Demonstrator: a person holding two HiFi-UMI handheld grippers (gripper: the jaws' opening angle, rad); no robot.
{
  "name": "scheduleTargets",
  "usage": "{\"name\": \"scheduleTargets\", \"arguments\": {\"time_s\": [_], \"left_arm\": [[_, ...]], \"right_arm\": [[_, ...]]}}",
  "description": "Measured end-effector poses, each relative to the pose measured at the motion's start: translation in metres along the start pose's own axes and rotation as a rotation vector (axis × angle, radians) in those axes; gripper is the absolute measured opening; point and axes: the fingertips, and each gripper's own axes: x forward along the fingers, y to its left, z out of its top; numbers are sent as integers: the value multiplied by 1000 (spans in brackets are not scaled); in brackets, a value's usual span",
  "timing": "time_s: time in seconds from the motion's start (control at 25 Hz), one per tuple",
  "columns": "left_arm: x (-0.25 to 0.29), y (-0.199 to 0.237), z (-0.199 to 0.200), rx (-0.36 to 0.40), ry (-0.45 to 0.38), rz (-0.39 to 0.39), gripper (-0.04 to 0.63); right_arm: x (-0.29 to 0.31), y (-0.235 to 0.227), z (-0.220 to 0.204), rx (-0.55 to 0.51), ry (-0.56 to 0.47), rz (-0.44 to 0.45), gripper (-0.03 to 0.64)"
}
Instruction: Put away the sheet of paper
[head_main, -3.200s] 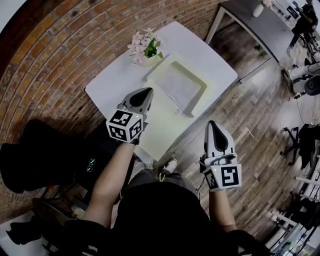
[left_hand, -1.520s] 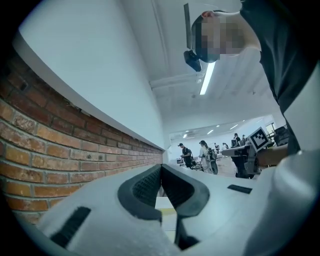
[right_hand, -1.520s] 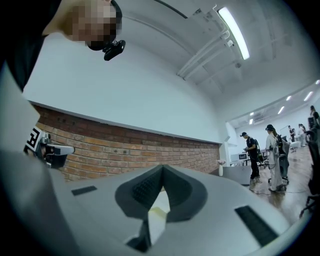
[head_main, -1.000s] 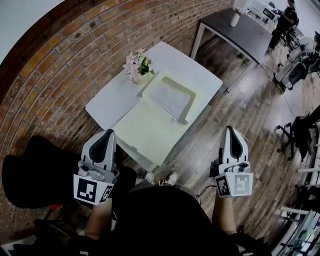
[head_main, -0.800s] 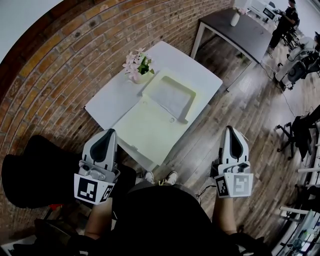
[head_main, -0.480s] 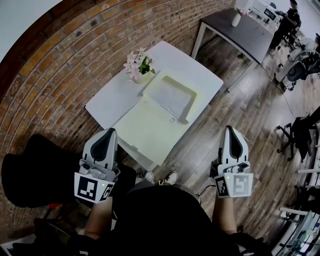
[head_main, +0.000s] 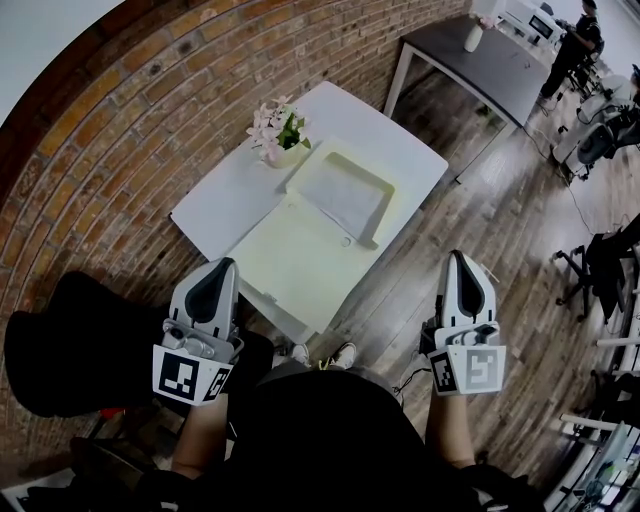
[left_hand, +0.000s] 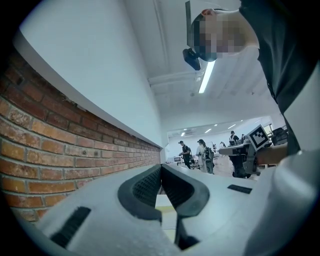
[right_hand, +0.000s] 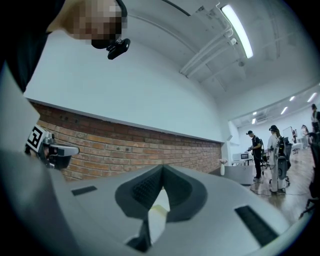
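Left gripper (head_main: 222, 268) and right gripper (head_main: 459, 260) have drawn back from the surface (head_main: 215, 205), fingers pressed together, empty (sheet of paper (head_main: 343, 192) lies in the open yellow case (head_main: 295, 260)), so likely finished.

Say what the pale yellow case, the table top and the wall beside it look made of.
Case: likely plastic, matte pale yellow, with a moulded raised rim.
Table top: smooth white, perhaps laminate; it has an even surface and rounded corners.
Wall: rough red-brown brick with visible mortar joints.

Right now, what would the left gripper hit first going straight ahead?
Probably the near edge of the white table; if the left gripper clears it, it passes over the yellow case toward the flowers. Height is unclear.
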Motion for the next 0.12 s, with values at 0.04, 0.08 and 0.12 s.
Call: {"name": "scheduleTargets", "arguments": {"time_s": [0.04, 0.08, 0.12], "left_arm": [[1, 0, -1, -1, 1, -1, 26], [2, 0, -1, -1, 1, -2, 25], [4, 0, -1, -1, 1, -3, 25]], "right_arm": [[1, 0, -1, 1, 1, 0, 12], [2, -1, -1, 2, 1, 0, 12], [2, -1, -1, 2, 2, 0, 12]]}}
